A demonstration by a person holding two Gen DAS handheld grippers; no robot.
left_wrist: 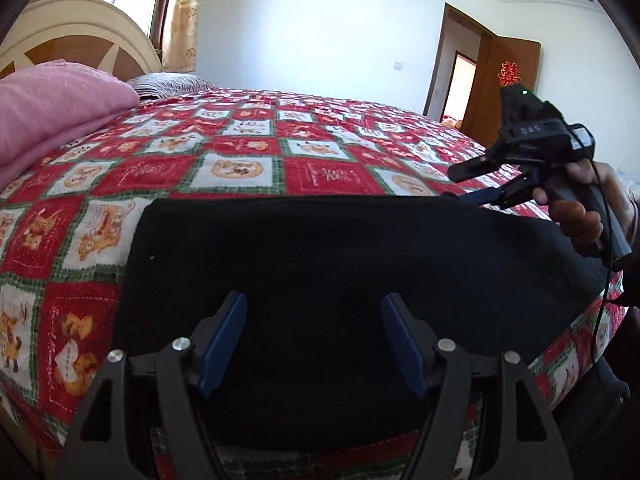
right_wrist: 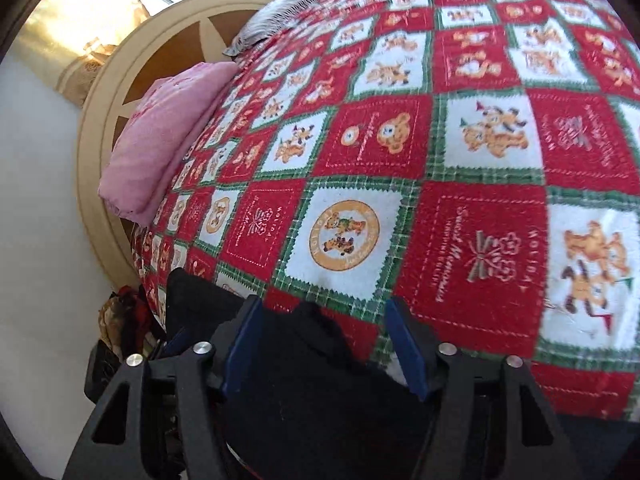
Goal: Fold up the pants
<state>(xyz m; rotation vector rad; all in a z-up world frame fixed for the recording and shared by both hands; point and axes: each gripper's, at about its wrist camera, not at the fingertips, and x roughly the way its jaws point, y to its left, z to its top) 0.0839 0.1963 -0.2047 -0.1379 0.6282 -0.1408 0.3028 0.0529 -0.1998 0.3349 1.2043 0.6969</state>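
The black pants (left_wrist: 340,280) lie folded flat on the red, white and green patchwork bedspread (left_wrist: 240,160) near the bed's front edge. My left gripper (left_wrist: 314,340) is open, its blue pads spread wide just above the pants' near part. My right gripper (left_wrist: 460,184) shows in the left wrist view at the pants' far right corner, held in a hand. In the right wrist view the right gripper (right_wrist: 326,340) is open, with a bump of the black pants (right_wrist: 316,360) between and under its blue pads.
A folded pink blanket (left_wrist: 52,108) lies at the head of the bed by the cream and wood headboard (left_wrist: 80,40). A striped pillow (left_wrist: 168,82) sits behind it. An open wooden door (left_wrist: 508,80) stands at the far right. Dark clutter (right_wrist: 124,320) sits beside the bed.
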